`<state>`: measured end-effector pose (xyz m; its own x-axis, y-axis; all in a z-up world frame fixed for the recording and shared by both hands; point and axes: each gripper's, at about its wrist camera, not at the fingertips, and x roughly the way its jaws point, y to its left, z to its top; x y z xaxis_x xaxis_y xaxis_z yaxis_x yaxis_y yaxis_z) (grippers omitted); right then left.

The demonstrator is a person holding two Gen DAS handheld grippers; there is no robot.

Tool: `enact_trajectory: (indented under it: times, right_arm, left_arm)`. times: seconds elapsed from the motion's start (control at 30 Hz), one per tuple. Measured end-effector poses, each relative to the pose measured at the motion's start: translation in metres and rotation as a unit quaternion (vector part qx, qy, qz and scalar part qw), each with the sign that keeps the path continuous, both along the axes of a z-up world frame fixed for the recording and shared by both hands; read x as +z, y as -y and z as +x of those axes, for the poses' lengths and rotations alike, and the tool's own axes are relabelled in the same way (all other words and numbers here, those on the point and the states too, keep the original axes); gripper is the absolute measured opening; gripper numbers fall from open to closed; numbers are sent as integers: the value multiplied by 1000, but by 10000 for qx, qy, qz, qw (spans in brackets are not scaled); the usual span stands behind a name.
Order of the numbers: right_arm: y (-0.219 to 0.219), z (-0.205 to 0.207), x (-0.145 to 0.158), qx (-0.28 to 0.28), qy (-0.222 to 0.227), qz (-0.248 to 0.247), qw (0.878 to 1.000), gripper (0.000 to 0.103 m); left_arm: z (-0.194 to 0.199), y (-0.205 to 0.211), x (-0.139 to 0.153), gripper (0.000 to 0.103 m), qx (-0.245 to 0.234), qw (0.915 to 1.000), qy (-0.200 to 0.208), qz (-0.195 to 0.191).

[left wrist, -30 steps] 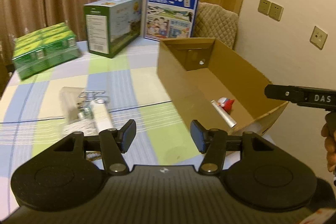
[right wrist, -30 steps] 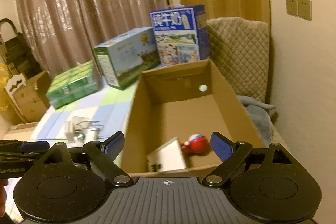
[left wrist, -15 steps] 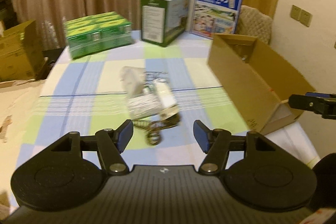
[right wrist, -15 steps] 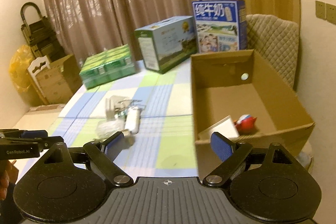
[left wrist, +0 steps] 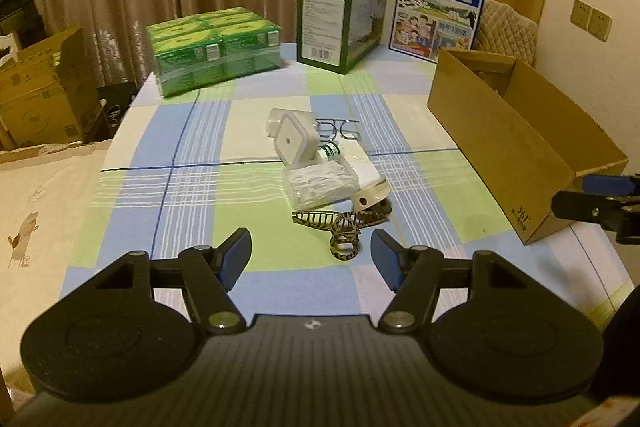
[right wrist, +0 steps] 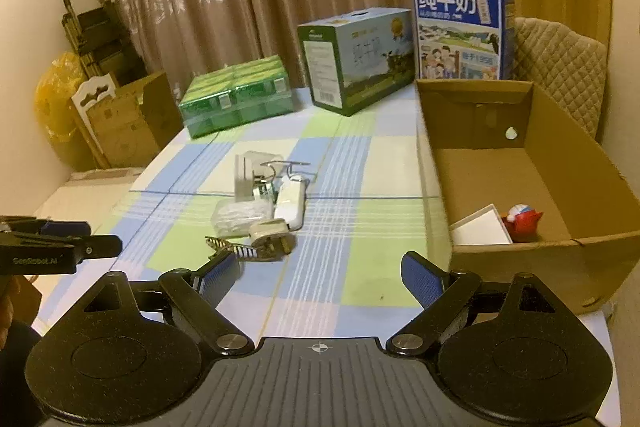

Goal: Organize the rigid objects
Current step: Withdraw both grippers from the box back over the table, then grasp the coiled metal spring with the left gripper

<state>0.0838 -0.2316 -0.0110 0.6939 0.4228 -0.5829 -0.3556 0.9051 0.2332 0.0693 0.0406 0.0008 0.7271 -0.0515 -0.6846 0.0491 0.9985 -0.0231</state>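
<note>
1. While both hand-held grippers — left (left wrist: 311, 254), right (right wrist: 320, 273) — hang spread and empty, the job looks partly done: a white box (right wrist: 482, 225) and red toy (right wrist: 520, 221) lie in the cardboard box (right wrist: 560, 163).
2. Left: a cluster mid-bench (left wrist: 192, 131) — clear case (left wrist: 318, 183), white plug (left wrist: 370, 195), patterned clip (left wrist: 340, 227).
3. White tube (right wrist: 290, 203) lies flat, long axis running away from the grippers.

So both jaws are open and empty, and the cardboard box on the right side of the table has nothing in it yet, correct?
Not quite. The cardboard box is not empty: the right wrist view shows a red and white toy and a white flat box lying at its near end. The rest holds: the left gripper and the right gripper both have open jaws with nothing between them.
</note>
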Motion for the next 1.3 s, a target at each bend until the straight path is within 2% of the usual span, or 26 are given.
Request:
enact_trajectory:
  times: [0.37, 0.67, 0.8, 0.97, 1.07, 1.13, 1.3]
  right_arm:
    - [-15, 21, -25, 158, -158, -99, 9997, 86]
    - [-25, 40, -52, 267, -267, -239, 9990, 86]
    - [-31, 50, -66, 325, -357, -305, 9984, 86]
    - [-35, 60, -80, 295, -446, -344, 9980, 86]
    - [-35, 65, -87, 262, -481, -356, 9979, 86]
    - [-35, 68, -90, 250, -503, -362, 9978, 86]
    - [-36, 71, -92, 259, -514, -387, 9976, 86]
  left_arm:
    - [33, 12, -32, 61, -315, 9994, -74, -88]
    - [70, 22, -71, 60, -451, 9986, -247, -144]
    - [82, 24, -92, 46, -436, 9986, -264, -101]
    - [91, 29, -110, 42, -538, 9981, -265, -135]
    - [96, 33, -118, 35, -528, 9981, -314, -39]
    - [99, 33, -123, 27, -417, 9983, -412, 0]
    - [100, 26, -121, 26, -284, 9979, -564, -155]
